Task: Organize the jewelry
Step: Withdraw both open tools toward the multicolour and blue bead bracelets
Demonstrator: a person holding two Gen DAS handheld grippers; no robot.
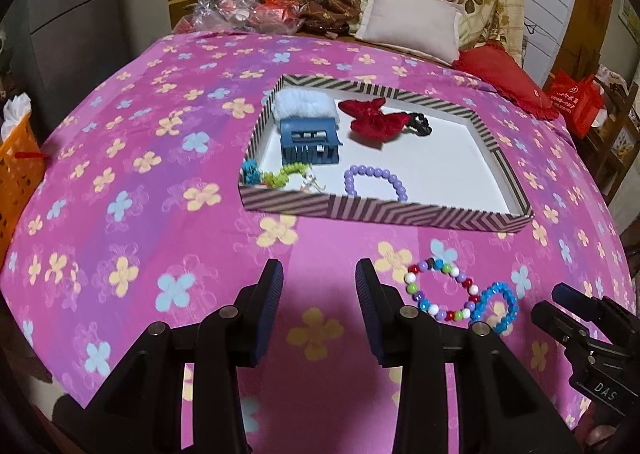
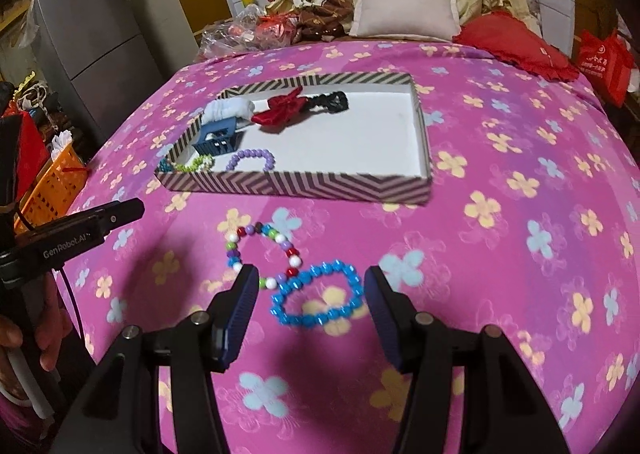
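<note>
In striped tray (image 1: 384,209): purple bracelet (image 1: 374,181), blue clip (image 1: 310,139) | both hand-held grippers wide, empty

Bed (image 2: 500,254): box (image 2: 304,183), two bracelets (image 2: 320,296)

Both wrist views close above the bedspread (image 1: 120,181), angled downward toward headboard, sharing striped tray (image 2: 304,185), bracelets.

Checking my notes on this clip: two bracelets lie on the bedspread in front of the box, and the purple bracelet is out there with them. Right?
Not quite. The purple bracelet lies inside the box, as the left wrist view shows. The two on the bedspread are the multicolour bracelet and the blue bracelet.
</note>
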